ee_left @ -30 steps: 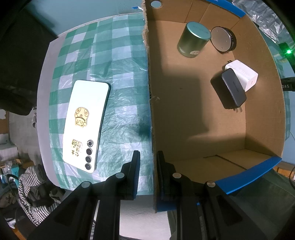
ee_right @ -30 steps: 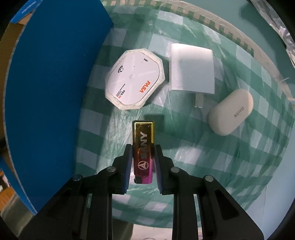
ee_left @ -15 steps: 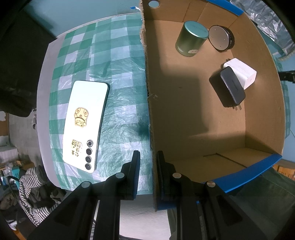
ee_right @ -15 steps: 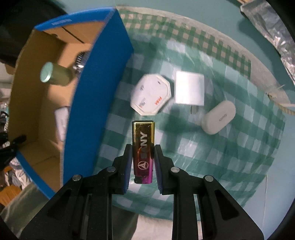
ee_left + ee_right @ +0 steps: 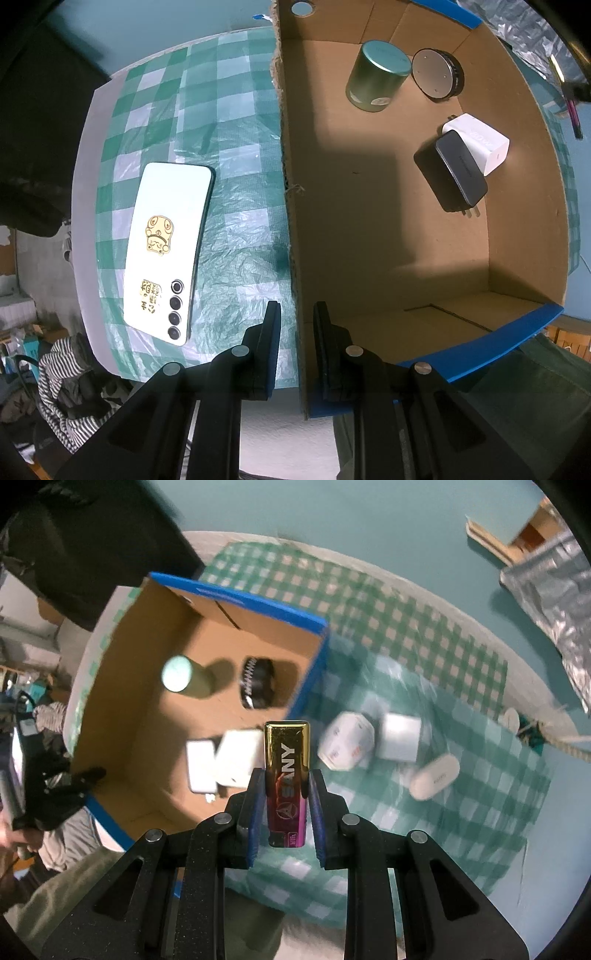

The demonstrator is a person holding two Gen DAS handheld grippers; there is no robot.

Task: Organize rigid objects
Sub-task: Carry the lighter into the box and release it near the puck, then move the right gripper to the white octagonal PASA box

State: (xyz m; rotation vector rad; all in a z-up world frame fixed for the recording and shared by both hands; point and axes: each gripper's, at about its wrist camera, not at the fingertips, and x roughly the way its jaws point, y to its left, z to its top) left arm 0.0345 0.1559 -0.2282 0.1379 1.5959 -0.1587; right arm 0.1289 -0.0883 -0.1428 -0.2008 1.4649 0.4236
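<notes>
My right gripper (image 5: pixel 287 779) is shut on a gold and pink lighter (image 5: pixel 287 760) marked SANY, which stands upright between the pads, high above the table near the right wall of the open cardboard box (image 5: pixel 147 701). My left gripper (image 5: pixel 297 314) is shut on the box's left wall (image 5: pixel 291 221), one finger on each side. Inside the box (image 5: pixel 369 240) are a green tin (image 5: pixel 376 77), a round black item (image 5: pixel 437 74), a white charger (image 5: pixel 480 142) and a black charger (image 5: pixel 452 171). A white phone (image 5: pixel 166 251) lies face down on the checked cloth left of the box.
On the cloth right of the box lie a white octagonal case (image 5: pixel 345 744), a white square charger (image 5: pixel 400 738) and a white oval case (image 5: pixel 434 777), all blurred. Crumpled foil (image 5: pixel 546 602) sits at the far right. Striped fabric (image 5: pixel 62 387) lies below the table's left edge.
My right gripper has risen with the lighter and drifted towards the box, so the whole box and table now show below it. The left gripper has stayed on the box wall.
</notes>
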